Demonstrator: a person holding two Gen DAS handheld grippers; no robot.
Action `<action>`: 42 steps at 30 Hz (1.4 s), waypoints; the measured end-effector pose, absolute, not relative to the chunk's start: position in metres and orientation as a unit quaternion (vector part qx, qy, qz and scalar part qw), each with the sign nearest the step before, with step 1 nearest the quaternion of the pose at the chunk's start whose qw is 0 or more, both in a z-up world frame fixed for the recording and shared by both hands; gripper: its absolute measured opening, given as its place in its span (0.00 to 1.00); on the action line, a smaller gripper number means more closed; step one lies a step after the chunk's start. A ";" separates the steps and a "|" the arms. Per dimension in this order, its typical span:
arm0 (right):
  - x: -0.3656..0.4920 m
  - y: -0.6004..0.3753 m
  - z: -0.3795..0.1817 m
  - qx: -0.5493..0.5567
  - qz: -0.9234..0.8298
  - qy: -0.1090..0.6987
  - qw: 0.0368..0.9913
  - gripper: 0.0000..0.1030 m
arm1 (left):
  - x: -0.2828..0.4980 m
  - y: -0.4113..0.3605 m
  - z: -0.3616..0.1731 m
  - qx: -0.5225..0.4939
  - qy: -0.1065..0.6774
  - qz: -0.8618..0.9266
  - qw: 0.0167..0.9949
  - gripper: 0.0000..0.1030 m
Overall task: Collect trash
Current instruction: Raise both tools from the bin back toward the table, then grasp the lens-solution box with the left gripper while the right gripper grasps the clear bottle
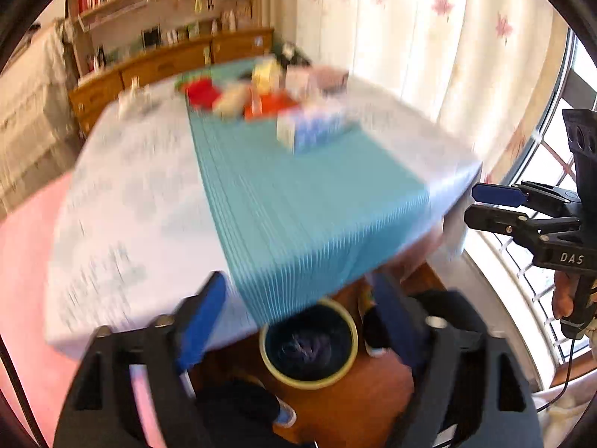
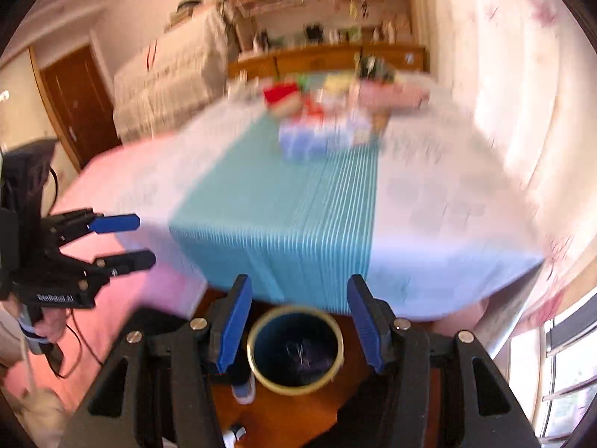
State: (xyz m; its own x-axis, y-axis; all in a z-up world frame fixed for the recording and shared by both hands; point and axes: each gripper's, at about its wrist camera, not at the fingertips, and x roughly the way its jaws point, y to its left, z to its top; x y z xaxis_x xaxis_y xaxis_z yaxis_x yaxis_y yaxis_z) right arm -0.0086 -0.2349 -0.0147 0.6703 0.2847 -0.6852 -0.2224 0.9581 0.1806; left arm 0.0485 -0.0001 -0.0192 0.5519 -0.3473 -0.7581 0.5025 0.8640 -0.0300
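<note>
Both wrist views look down across a table (image 1: 123,194) draped in a white patterned cloth, with a striped teal runner (image 1: 298,201) along its middle; both pictures are blurred. The left gripper (image 1: 298,321) sits at the near edge of its own view with its 2 blue-padded fingers (image 1: 201,321) spread wide apart and nothing between them. The right gripper (image 2: 298,324) likewise shows 2 blue pads parted, with empty space between; it grips nothing. Each gripper also appears at the side of the other's view, held by a hand (image 2: 48,323) on its handle. Below the near edge of the table, on a brown wooden floor (image 1: 365,384), stands a round bin (image 1: 309,343) with a pale yellow rim and a dark liner; something small and crumpled lies at its bottom, too blurred to name. In both views the bin appears between the fingers, well below them. At the far end of the runner sits a cluster of blurred items: a blue and white box (image 1: 309,127), a red object (image 1: 199,91), an orange one (image 1: 268,106) and pale packages. Beyond the table are a wooden bookshelf (image 1: 164,7) and, on the right, a floral curtain (image 1: 429,37) beside a window. Pink bedding (image 1: 22,261) lies to the left of the table.
</note>
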 end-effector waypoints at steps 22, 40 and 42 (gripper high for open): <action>0.127 -0.299 -0.024 0.092 0.083 0.378 0.918 0.52 | 0.231 -0.124 -0.032 0.235 0.456 -0.288 0.808 0.88; 0.185 -0.283 -0.032 0.063 0.114 0.386 0.913 0.52 | 0.258 -0.129 -0.063 0.183 0.496 -0.323 0.785 0.35; 0.190 -0.275 -0.029 0.055 0.121 0.383 0.914 0.52 | 0.255 -0.114 -0.062 0.157 0.503 -0.319 0.788 0.35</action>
